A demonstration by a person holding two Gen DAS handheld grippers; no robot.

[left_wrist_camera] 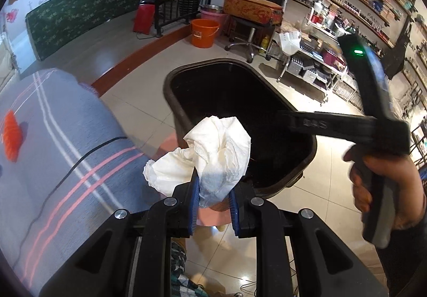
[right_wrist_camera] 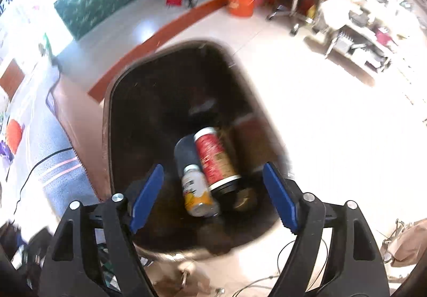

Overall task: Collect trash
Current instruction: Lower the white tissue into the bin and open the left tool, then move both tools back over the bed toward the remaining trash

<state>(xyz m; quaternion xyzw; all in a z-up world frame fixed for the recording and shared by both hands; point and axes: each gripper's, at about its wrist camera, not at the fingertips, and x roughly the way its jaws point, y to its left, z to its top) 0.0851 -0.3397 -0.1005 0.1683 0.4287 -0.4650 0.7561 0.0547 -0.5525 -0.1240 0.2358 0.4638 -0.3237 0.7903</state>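
Observation:
My left gripper (left_wrist_camera: 213, 197) is shut on a crumpled white tissue (left_wrist_camera: 210, 155), held at the near rim of a black trash bin (left_wrist_camera: 186, 115) on the floor. The right gripper's body (left_wrist_camera: 373, 121), gripped by a person's hand (left_wrist_camera: 384, 185), reaches over the bin from the right. In the right wrist view my right gripper (right_wrist_camera: 214, 190) stands open above the black trash bin (right_wrist_camera: 149, 110), with nothing between its blue pads (right_wrist_camera: 148, 195). Inside the bin lie a red can (right_wrist_camera: 214, 157) and a white and yellow can (right_wrist_camera: 197, 191).
A grey striped cloth surface (left_wrist_camera: 61, 147) with an orange object (left_wrist_camera: 10, 137) and a black cable lies left of the bin. An orange bucket (left_wrist_camera: 204, 31), a stool (left_wrist_camera: 248, 27) and a metal rack (left_wrist_camera: 315, 57) stand beyond on the tiled floor.

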